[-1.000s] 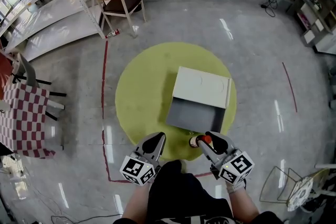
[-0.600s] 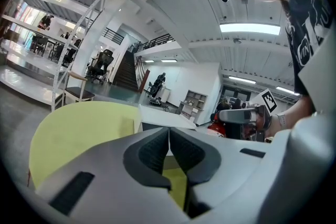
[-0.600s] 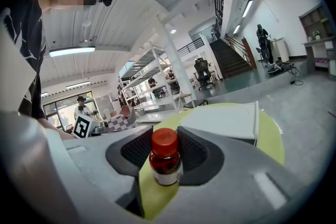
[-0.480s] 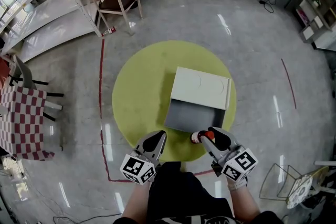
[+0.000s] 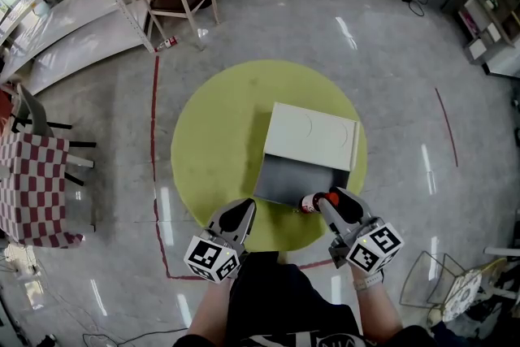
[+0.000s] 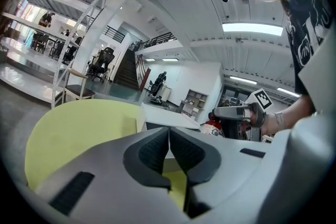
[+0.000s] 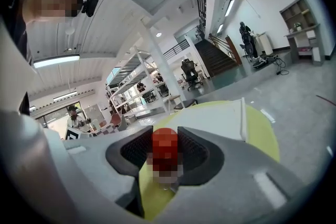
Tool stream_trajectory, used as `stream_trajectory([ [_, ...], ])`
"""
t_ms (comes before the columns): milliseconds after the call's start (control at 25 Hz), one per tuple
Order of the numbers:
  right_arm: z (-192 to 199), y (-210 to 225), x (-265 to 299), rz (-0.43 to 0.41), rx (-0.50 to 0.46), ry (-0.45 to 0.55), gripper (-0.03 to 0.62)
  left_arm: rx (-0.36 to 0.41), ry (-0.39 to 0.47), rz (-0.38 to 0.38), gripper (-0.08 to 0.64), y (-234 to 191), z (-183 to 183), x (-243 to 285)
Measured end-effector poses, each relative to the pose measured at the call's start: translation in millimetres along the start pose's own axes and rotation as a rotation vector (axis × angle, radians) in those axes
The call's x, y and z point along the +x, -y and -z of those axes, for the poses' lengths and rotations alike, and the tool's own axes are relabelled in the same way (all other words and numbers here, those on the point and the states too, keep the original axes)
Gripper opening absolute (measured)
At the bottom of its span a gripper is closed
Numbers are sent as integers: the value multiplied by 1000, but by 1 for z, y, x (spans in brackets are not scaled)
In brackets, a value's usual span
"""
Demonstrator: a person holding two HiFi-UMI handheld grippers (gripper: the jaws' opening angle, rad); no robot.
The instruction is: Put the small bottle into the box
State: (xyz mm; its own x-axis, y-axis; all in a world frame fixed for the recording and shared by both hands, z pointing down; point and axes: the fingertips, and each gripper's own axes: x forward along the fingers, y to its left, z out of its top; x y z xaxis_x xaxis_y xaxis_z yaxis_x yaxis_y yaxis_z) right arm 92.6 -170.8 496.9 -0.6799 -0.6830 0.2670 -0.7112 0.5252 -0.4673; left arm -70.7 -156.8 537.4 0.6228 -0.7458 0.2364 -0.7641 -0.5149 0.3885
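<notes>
A small bottle with a red cap is clamped in my right gripper, which is shut on it at the near edge of the box. The box is white, its lid tipped back, its grey inside open toward me, and it rests on a round yellow-green table. In the right gripper view the red-capped bottle sits between the two dark pads. My left gripper hovers over the table's near edge, left of the box, jaws shut with nothing between them. From the left gripper view the bottle and right gripper show beside the box.
A red line runs along the shiny floor left of the table. A wooden chair and metal shelving stand at the far left. A checkered chair is at the left; a wire chair sits near right.
My right gripper has carried the bottle forward and slightly right, from the table's near edge up to the box's open front. The left gripper has stayed put.
</notes>
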Motion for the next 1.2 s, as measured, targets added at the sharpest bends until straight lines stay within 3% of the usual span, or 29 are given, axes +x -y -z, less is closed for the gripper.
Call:
stream_trajectory([
  [400, 8, 18, 9, 82, -65, -50, 148, 2, -27, 23, 15, 1, 5, 6],
  [680, 24, 24, 15, 130, -194, -135, 148, 6, -44, 34, 15, 1, 11, 9],
  [1200, 45, 24, 23, 123, -303, -218, 149, -23, -46, 36, 15, -2, 20, 9],
])
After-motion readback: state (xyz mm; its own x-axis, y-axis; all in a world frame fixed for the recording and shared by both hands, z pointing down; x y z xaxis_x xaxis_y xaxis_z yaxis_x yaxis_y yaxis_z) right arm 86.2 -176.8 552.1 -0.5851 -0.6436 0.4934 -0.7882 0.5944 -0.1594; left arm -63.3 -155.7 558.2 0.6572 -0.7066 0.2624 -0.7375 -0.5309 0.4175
